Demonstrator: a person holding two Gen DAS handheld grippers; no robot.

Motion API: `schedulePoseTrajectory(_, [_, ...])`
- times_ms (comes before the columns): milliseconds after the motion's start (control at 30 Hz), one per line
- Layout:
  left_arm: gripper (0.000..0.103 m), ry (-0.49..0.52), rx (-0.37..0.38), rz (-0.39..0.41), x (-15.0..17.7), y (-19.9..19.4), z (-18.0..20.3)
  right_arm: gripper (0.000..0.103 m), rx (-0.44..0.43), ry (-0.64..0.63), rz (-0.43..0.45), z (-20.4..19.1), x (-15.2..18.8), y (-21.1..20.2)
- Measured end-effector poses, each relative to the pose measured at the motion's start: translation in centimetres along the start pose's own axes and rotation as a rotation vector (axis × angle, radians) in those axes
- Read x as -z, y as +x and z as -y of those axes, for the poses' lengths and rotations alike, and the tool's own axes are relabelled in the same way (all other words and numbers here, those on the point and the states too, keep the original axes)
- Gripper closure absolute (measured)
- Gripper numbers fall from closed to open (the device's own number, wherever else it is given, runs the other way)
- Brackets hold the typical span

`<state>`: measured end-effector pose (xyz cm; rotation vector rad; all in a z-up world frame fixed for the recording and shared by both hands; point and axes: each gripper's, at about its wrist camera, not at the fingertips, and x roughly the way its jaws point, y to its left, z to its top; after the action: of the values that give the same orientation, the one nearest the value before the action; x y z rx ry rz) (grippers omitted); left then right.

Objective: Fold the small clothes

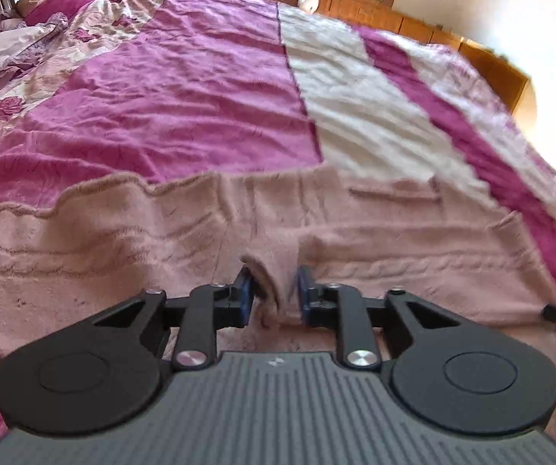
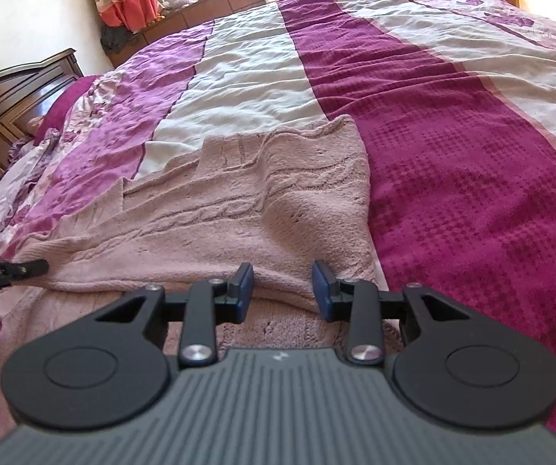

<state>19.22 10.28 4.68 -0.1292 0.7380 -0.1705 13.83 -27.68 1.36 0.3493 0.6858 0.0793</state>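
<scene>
L gripper [image 1: 274, 290]: jaws part-closed w/ a raised fold of the pink knit sweater [image 1: 161, 240] bunched between the blue pads, pad at 9 o'clock touching the fabric, pad at 3 o'clock touching or just off it, can't tell for sure; reads as pinching the near edge. R gripper [image 2: 283, 288]: jaws spread, nothing between them, tips sitting just over the sweater's [image 2: 239, 217] near hem; contact w/ fabric can't tell. Sweater lies mostly flat on the bed [image 2: 452, 155], cable-knit pattern up, over the magenta/white striped bedspread; in R wrist view its far corner points to approx 12 o'clock, right edge runs along the magenta stripe toward 1 o'clock. A 2nd layer of the same pink knit shows under the R jaws at 6 o'clock. In R view the tip of the L gripper pokes in at 9 o'clock, resting at the sweater's left edge; in L view a black bit of the R gripper shows at 3 o'clock. Wooden headboard [image 2: 10, 93] at approx 10 o'clock in R view. L view is motion-blurred.
</scene>
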Motion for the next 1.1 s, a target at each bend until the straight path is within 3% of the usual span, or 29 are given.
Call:
schedulePoseTrajectory(100, [0.054,-0.027,0.005,-0.012,0.6,0.6,-0.4,0.067,-0.003,-0.005,0.003,0.1,0.1,0.0])
schedulePoseTrajectory(367, [0.053,-0.138,0.108,0.039,-0.2,0.5,-0.7,0.067,-0.004,-0.009,0.009,0.0,0.2,0.0])
schedulePoseTrajectory(567, [0.053,-0.194,0.043,0.060,-1.4,1.4,-1.0,0.067,-0.008,-0.015,0.016,0.0,0.4,-0.1])
schedulePoseTrajectory(733, [0.053,-0.255,0.069,0.134,-1.6,-0.4,-2.3,0.067,-0.013,-0.016,0.017,0.1,0.5,-0.1])
schedulePoseTrajectory(967, [0.049,-0.228,-0.065,0.040,0.1,0.6,-3.2,0.067,-0.011,-0.017,0.020,0.1,0.5,-0.1])
schedulePoseTrajectory(1100, [0.049,-0.276,-0.047,0.038,0.7,1.0,-4.0,0.067,-0.010,-0.028,0.013,0.0,0.4,-0.1])
